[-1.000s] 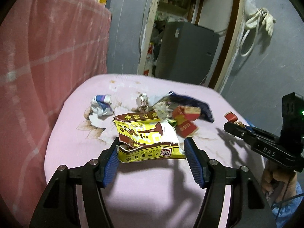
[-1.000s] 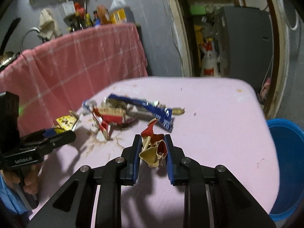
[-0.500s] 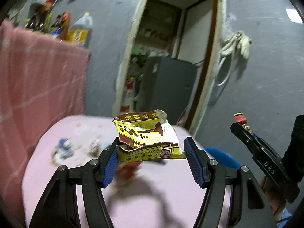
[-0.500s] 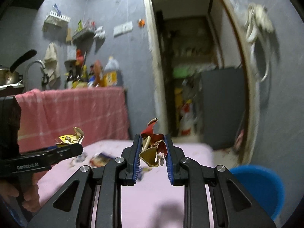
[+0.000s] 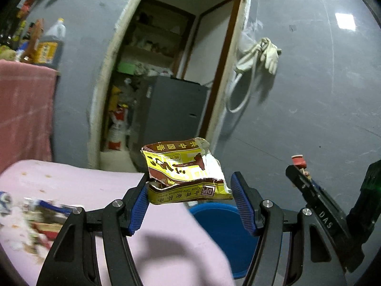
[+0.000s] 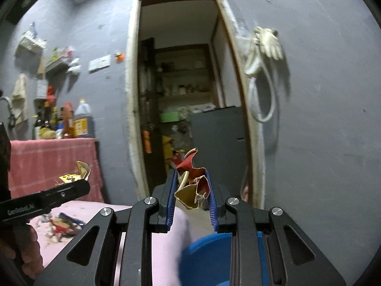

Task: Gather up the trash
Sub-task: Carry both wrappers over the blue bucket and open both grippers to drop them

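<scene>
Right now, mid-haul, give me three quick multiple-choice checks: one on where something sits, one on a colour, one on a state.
1. Where is the bin?
A. On the table
B. Low, beyond the table's edge
C. On the shelf

2. What colour is the bin?
A. Blue
B. Green
C. White

3. What is the left gripper doing?
A. Empty and shut
B. Gripping a glove
C. Gripping a yellow and brown wrapper

Answers:
1 B, its rim shows below the pink edge.
2 A, plainly blue in both views.
3 C, the wrapper spans its fingers.
</scene>
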`<state>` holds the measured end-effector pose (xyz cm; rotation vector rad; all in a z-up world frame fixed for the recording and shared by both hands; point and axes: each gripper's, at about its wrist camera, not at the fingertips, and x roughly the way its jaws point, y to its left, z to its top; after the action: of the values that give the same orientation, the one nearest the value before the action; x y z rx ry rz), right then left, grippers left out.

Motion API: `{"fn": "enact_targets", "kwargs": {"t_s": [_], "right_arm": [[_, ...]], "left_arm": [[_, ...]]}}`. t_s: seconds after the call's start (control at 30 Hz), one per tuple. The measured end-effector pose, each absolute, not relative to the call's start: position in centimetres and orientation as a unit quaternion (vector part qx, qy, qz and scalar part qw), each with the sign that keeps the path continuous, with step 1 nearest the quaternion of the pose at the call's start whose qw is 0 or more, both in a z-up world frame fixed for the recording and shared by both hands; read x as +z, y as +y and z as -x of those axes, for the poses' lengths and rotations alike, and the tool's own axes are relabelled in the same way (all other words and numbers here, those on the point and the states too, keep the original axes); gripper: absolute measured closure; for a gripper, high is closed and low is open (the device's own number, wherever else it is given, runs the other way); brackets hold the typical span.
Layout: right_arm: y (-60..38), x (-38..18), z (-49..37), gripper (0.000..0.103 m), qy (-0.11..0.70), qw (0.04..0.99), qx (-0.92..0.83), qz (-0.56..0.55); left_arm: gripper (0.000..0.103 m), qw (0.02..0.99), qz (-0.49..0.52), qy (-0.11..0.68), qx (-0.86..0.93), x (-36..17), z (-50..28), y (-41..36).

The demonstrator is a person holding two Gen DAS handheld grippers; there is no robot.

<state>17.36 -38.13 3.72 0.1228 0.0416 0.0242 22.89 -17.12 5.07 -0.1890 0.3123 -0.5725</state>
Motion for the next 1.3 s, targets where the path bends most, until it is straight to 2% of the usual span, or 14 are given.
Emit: {"fn": "enact_targets", "kwargs": {"t_s": [0.47, 0.77, 0.93, 1.17, 1.23, 1.3], "right_arm": [[-45.1, -0.9, -20.7, 0.078, 0.12, 0.981, -0.03, -0.148], [-47.8, -3.3, -22.5, 0.068, 0.177, 0.961, -0.024, -0.211], [-48.5, -3.7, -22.5, 0.055, 0.184, 0.956, -0.027, -0.228], [-48.1, -3.3, -22.6, 0.047, 0.186, 0.957, -0.027, -0.221], [-47.9, -3.0, -22.5, 0.035, 0.177, 0.96, -0.029, -0.216], [-47.4, -2.5, -22.3, 0.028, 0.163, 0.963, -0.027, -0.211]], "left_arm": [[0.043, 0.898, 0.077, 0.298, -0.316, 1.3, -28.9, -24.9], [0.039, 0.877, 0.087, 0.365, -0.3, -1.4, -31.4, -25.9], [0.034, 0.878, 0.091, 0.367, -0.295, -1.7, -31.4, -25.8], [0.03, 0.894, 0.097, 0.344, -0.27, -0.5, -30.6, -24.5], [0.027, 0.902, 0.096, 0.333, -0.256, 0.0, -30.3, -23.8], [0.025, 0.909, 0.1, 0.321, -0.247, 0.6, -29.8, -22.9]]}}
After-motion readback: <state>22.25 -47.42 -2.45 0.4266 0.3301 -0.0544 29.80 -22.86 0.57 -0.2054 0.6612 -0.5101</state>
